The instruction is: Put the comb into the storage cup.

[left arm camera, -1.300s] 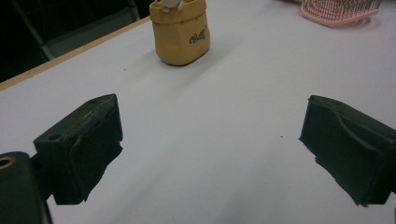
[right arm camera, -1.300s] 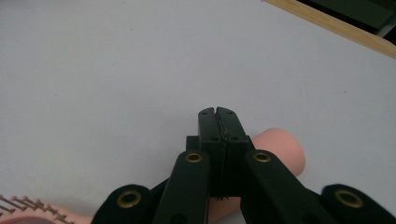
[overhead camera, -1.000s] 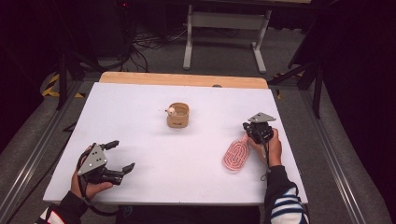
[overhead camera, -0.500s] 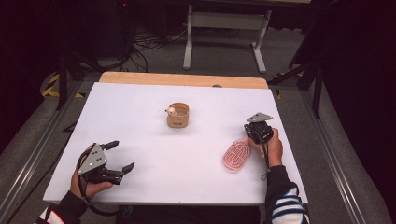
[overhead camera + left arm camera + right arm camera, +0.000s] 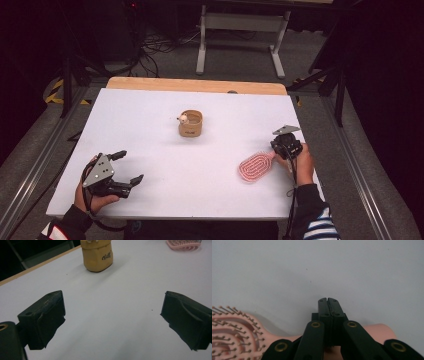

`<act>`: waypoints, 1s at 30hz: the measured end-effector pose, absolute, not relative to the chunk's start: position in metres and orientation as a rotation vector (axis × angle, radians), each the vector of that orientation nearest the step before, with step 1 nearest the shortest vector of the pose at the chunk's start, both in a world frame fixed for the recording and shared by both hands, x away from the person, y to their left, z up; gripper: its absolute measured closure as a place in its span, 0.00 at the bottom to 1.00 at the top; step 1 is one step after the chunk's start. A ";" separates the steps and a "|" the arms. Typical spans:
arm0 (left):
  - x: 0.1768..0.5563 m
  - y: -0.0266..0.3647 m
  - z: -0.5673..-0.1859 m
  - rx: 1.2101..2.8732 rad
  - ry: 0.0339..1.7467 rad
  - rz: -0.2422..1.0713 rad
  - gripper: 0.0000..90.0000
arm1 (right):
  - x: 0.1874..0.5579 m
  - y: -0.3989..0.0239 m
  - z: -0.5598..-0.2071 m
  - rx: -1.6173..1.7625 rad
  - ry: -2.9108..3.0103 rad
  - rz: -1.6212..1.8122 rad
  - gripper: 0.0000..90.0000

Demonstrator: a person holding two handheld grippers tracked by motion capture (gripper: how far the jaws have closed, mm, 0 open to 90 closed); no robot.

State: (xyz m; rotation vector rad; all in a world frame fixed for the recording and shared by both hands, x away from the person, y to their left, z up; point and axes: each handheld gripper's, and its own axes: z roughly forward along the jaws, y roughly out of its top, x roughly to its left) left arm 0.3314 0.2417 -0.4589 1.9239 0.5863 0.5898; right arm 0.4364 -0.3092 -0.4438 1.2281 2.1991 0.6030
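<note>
While I look down from the high view, the white table (image 5: 165, 150) takes up most of the scene, with a wooden edge along its far side. The pink hairbrush (image 5: 254, 167) lies flat at the near right, bristles up, its handle pointing right and slightly away toward my right gripper (image 5: 281, 146). In the right gripper view the brush handle (image 5: 379, 330) passes beneath the jaws, which are pressed together with no gap between them; they sit right over the handle, but I cannot tell from here whether they actually pinch it. The brush head (image 5: 232, 332) shows at the lower left of that view. My left gripper (image 5: 126, 167) rests at the near left, well apart from the brush, its jaws spread wide with nothing but bare table between them. Smallest of all, a small tan cup (image 5: 190, 123) stands upright in the middle of the table toward the far side, with something pale at its rim; the left gripper view shows it ahead (image 5: 97, 255), with dark lettering on its side
</note>
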 end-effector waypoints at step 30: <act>0.332 0.238 -0.460 1.961 0.581 0.583 0.06 | 0.371 -0.337 -0.441 1.297 2.320 0.619 1.00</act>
